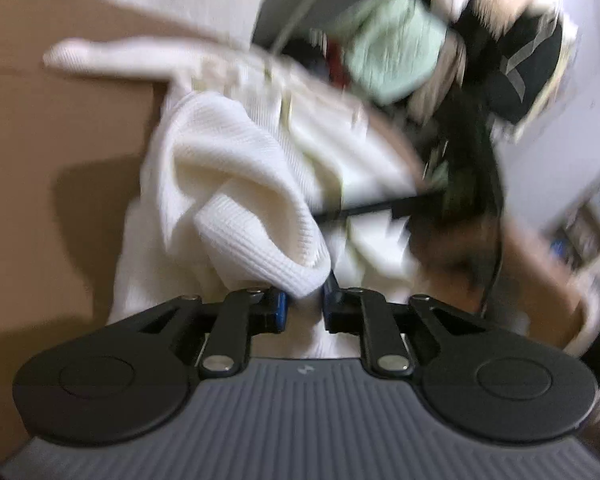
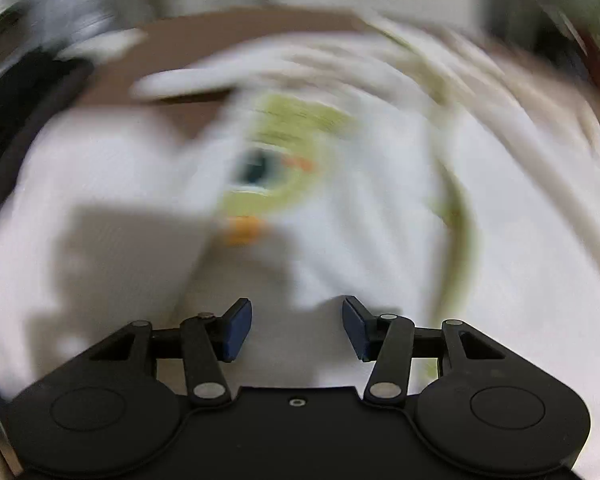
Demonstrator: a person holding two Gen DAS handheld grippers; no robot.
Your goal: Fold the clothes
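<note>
On the brown counter (image 1: 52, 168): cream waffle-knit garment (image 1: 236, 184) lay bunched and rumpled, one sleeve (image 1: 112, 54) stretched out toward far edge. No neat fold visible anywhere, so judged early in task: nearly all folding left. Heap of other clothes (image 1: 400, 40) beyond, pale green and dark pieces, apparently not yet folded.

Left hand-held gripper (image 1: 305, 308): jaws nearly together, ribbed hem or cuff of garment pinched between blue pads (image 1: 281, 310), fabric draped up and over fingers. Looked like edge lifted for a fold or for spreading out.

Right hand-held gripper (image 2: 297, 328): jaws about halfway apart, nothing between pads (image 2: 236, 330), pointed down over white cloth. Touching cloth or just above: couldn't tell, view heavily smeared. Yellow-green printed patch (image 2: 276, 152) with dark centre and orange bits seen on cloth ahead; couldn't make out design. Same garment as left's or not: couldn't tell for sure.
</note>
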